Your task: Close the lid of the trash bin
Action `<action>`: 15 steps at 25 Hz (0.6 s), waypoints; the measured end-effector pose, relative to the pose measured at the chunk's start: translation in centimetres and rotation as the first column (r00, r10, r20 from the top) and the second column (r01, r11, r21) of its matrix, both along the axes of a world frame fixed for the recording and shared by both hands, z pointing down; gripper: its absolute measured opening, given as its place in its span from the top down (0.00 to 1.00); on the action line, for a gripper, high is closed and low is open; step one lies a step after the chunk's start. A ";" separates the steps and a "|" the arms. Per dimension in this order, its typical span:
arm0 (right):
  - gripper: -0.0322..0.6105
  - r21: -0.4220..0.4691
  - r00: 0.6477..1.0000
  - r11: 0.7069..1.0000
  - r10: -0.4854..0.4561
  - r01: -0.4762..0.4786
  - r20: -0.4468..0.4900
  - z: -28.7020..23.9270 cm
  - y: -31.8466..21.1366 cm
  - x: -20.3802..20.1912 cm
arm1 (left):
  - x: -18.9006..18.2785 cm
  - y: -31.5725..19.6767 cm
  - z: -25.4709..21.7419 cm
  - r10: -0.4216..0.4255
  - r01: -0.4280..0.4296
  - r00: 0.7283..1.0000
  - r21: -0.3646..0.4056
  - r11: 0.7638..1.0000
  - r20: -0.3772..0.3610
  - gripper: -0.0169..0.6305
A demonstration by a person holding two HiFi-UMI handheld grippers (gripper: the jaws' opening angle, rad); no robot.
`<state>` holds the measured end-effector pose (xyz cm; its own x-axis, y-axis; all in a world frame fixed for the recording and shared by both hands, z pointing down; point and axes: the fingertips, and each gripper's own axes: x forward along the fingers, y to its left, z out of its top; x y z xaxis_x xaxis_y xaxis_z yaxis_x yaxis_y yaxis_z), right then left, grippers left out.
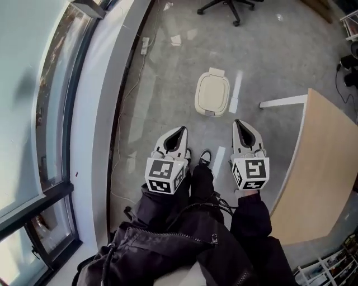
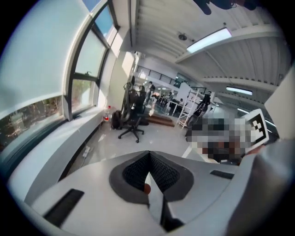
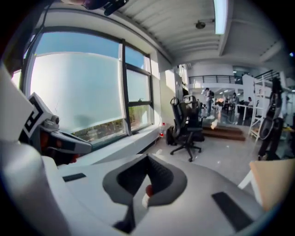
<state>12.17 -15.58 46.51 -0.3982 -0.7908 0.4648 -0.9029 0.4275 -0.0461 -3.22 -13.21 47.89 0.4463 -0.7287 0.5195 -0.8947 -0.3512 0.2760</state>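
- The bin stands on the grey floor, ahead of both hand-held grippers and well apart from them; its cream lid lies flat on top, down as far as the head view shows
- The left hand-held gripper has its jaws together at the tips, and nothing sits between them in its own view
- The right hand-held gripper is likewise pressed closed and empty
- Both point forward, side by side, over the person's dark trousers and a black shoe
- Nothing lies on the floor between the grippers and the bin
- A white strip lies on the floor just right of the bin, and a white bar runs from there towards the bench
- The bench, with a pale wooden top, fills the right side; its corner also shows in the right gripper view
- To the left a window and a white sill run along the wall, with a cable trailing at the foot
- A black office chair stands beyond the bin, seen from both grippers too
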 end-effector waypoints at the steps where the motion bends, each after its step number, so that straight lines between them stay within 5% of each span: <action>1: 0.94 0.033 1.000 0.999 0.015 -0.015 0.005 -3.0 1.1 0.5 | 0.6 -0.1 -2.9 0.002 -0.001 1.000 0.037 0.999 -0.012 0.98; 7: 0.94 0.167 0.990 0.976 0.133 -0.140 0.054 -15.7 6.2 4.2 | 4.7 1.6 -16.4 0.078 -0.064 0.995 0.223 0.973 -0.056 0.98; 15: 0.94 0.277 0.970 0.931 0.210 -0.236 0.121 -25.0 9.8 7.1 | 8.4 5.1 -24.2 0.167 -0.125 0.981 0.332 0.935 -0.100 0.98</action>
<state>19.30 -5.76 21.52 -0.2251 -0.9584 0.1756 -0.9743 0.2224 -0.0350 5.19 -8.14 23.70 0.6064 -0.7694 0.2009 -0.7925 -0.5639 0.2323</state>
